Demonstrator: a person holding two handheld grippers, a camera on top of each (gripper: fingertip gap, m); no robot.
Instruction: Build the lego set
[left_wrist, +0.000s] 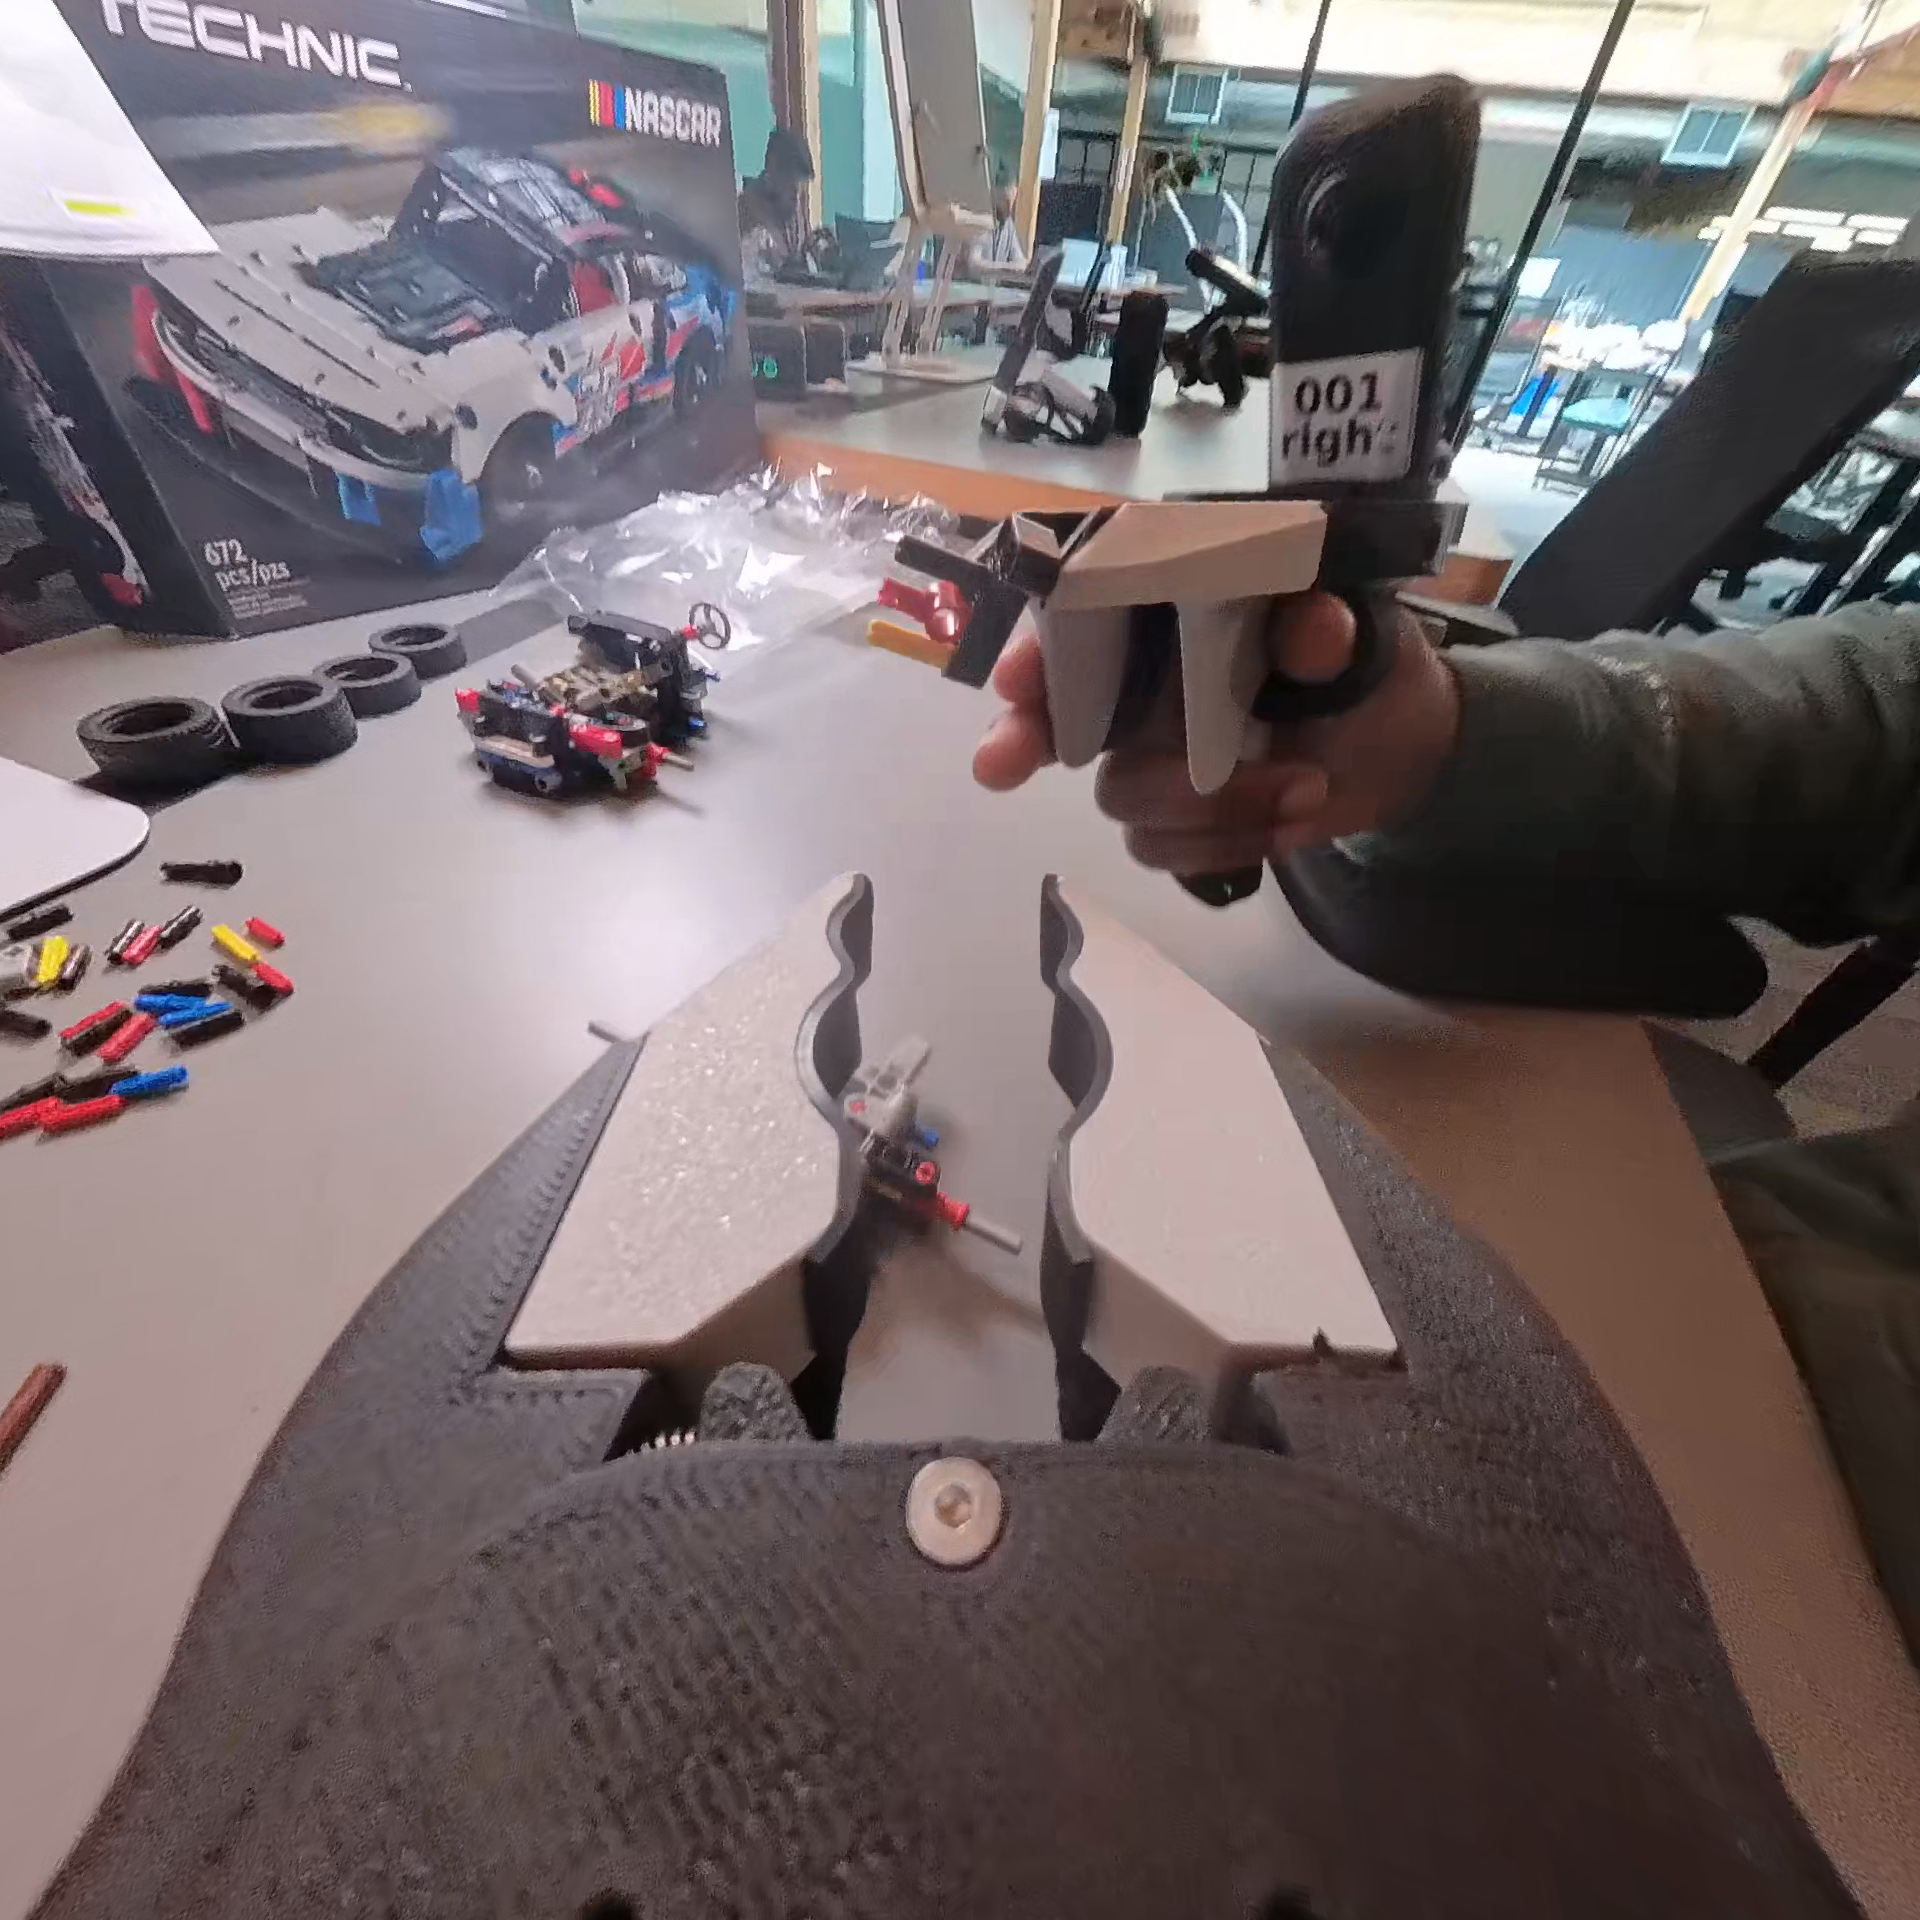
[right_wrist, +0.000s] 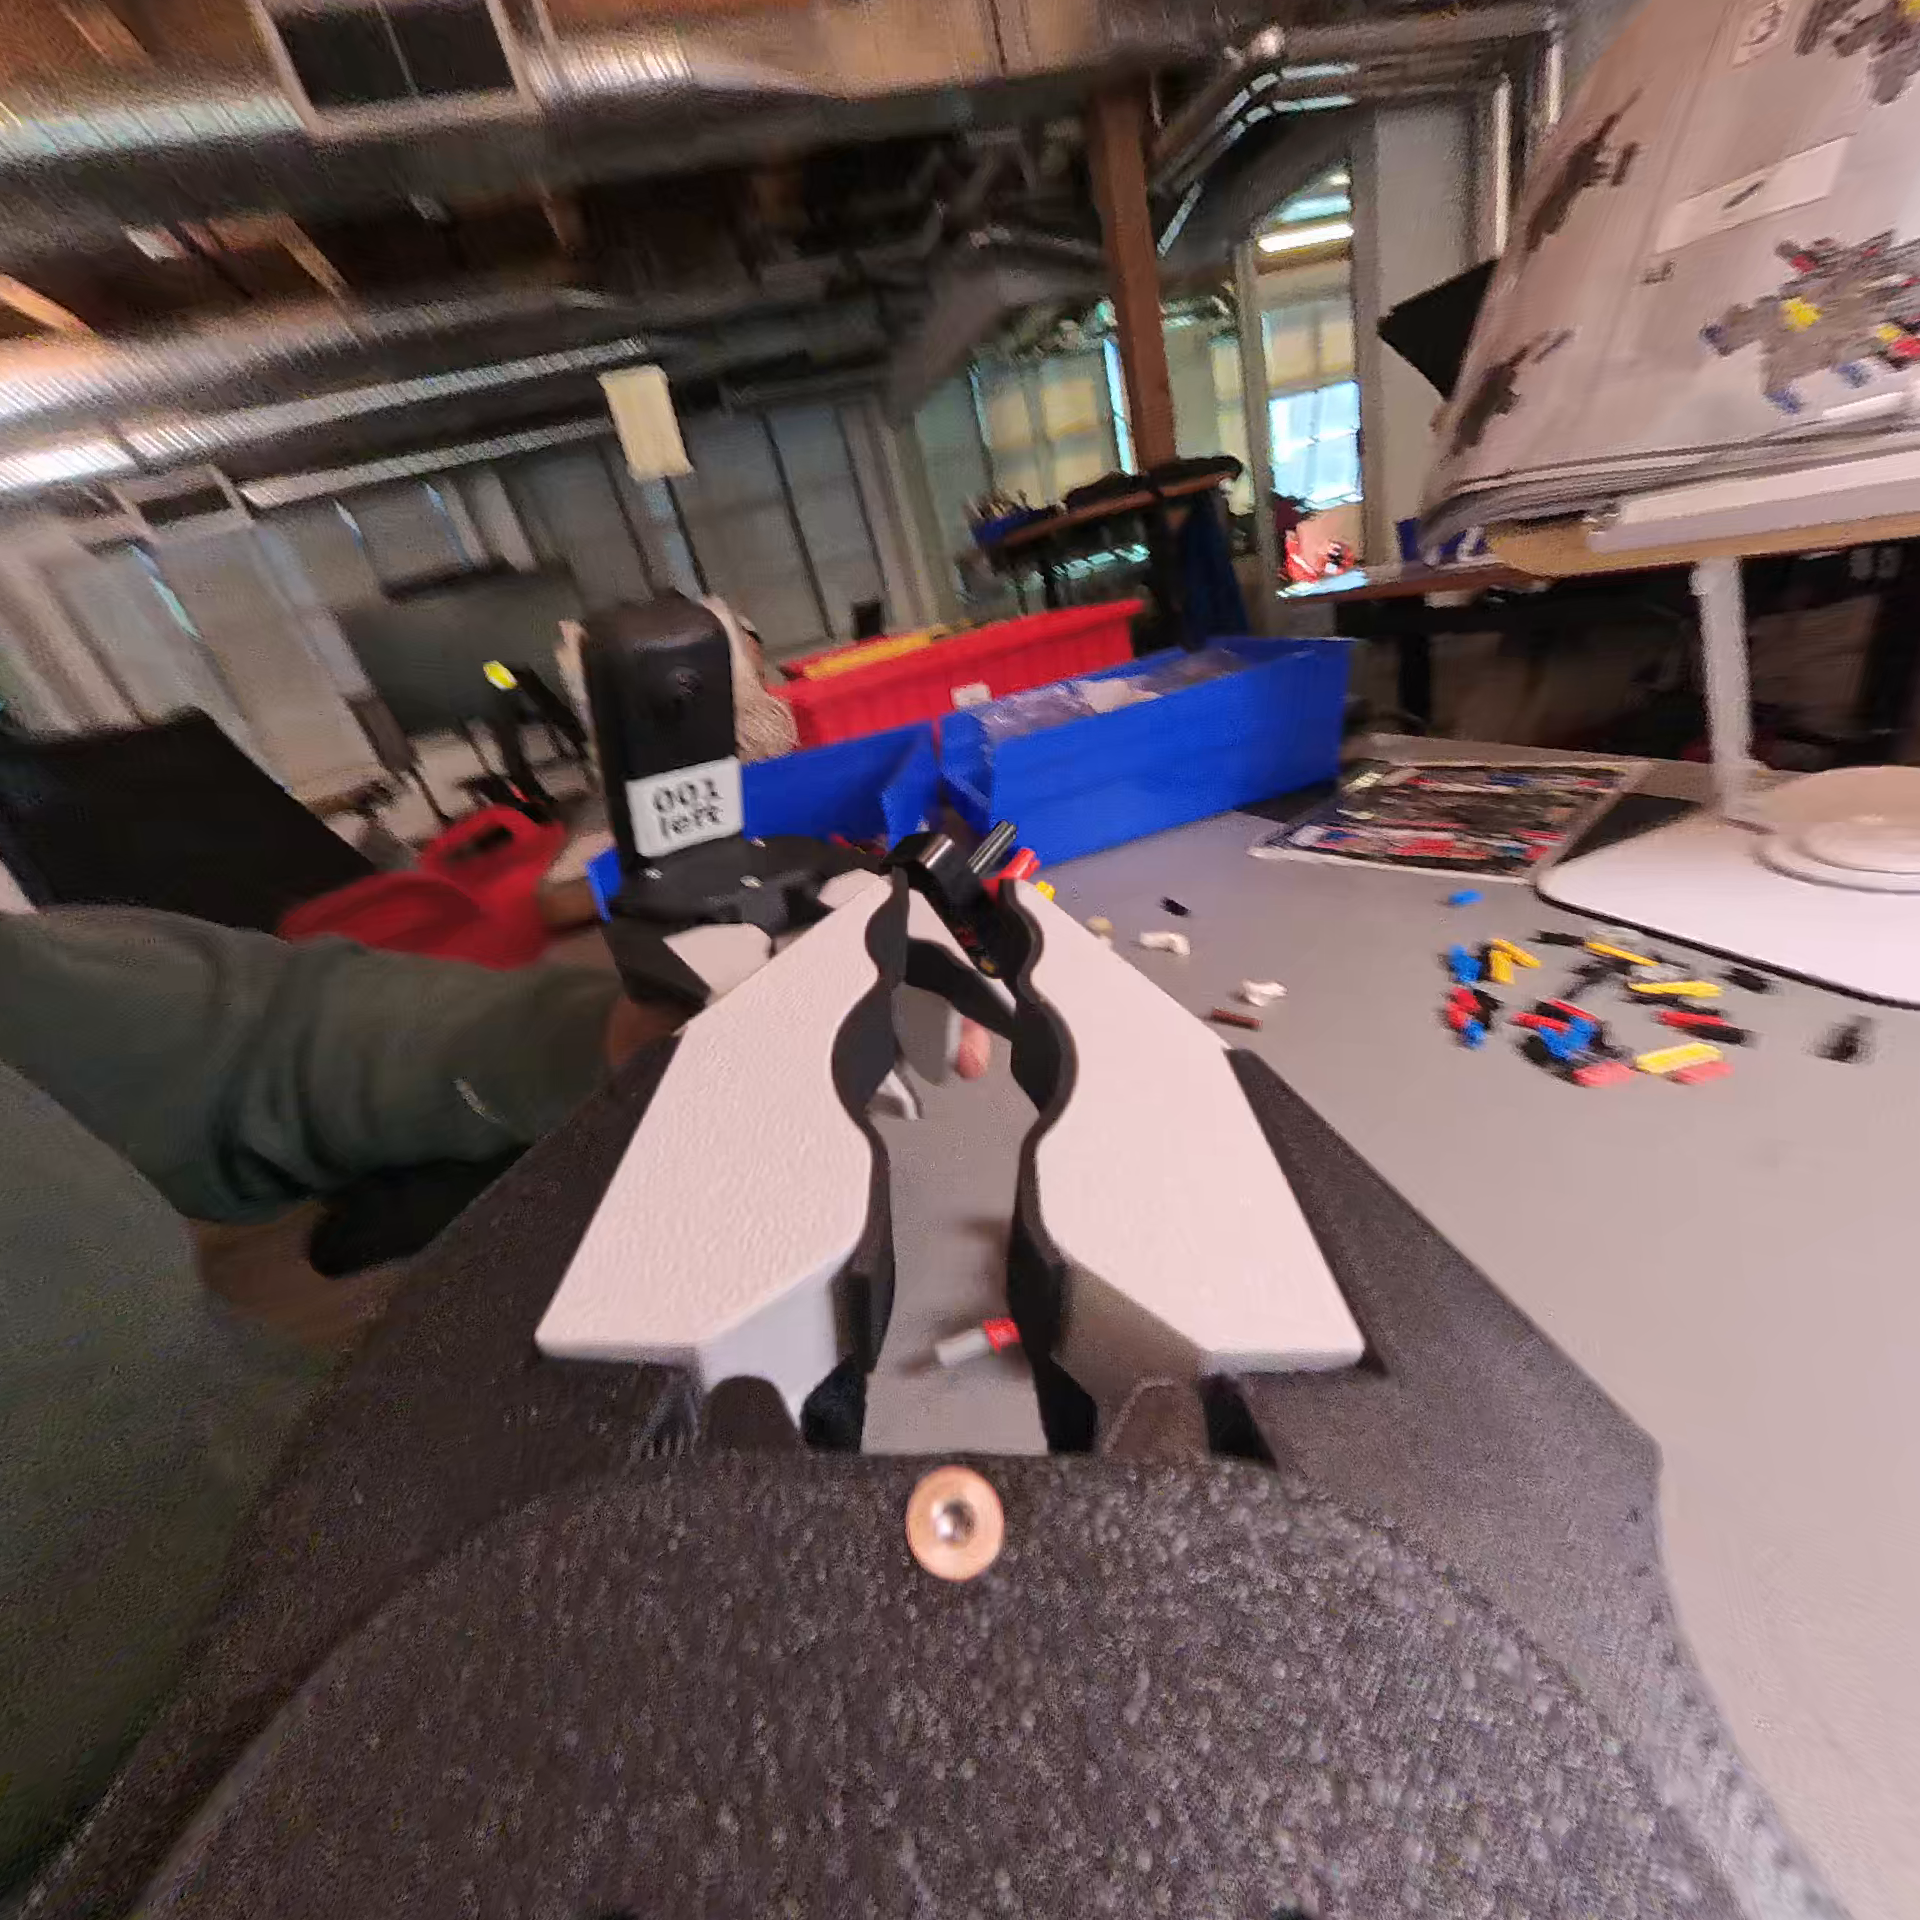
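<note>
Centre: we see bare grey table (left_wrist: 831, 852) beyond the small assembly (left_wrist: 899, 1132).
Left: loose pins (left_wrist: 156, 997), tyres (left_wrist: 281, 712) and chassis (left_wrist: 587, 701) crowd it.
Far: box (left_wrist: 416, 312) blocks.
Right: right gripper (left_wrist: 935, 613) hangs overhead.

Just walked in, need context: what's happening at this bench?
A person holds a gripper in each hand over a grey table strewn with building-brick parts. The right gripper is shut on a small black sub-assembly with red and yellow bits, lifted clear of the table. The left gripper hangs open above a small grey-and-red piece. A half-built chassis and four tyres sit farther off.
</note>
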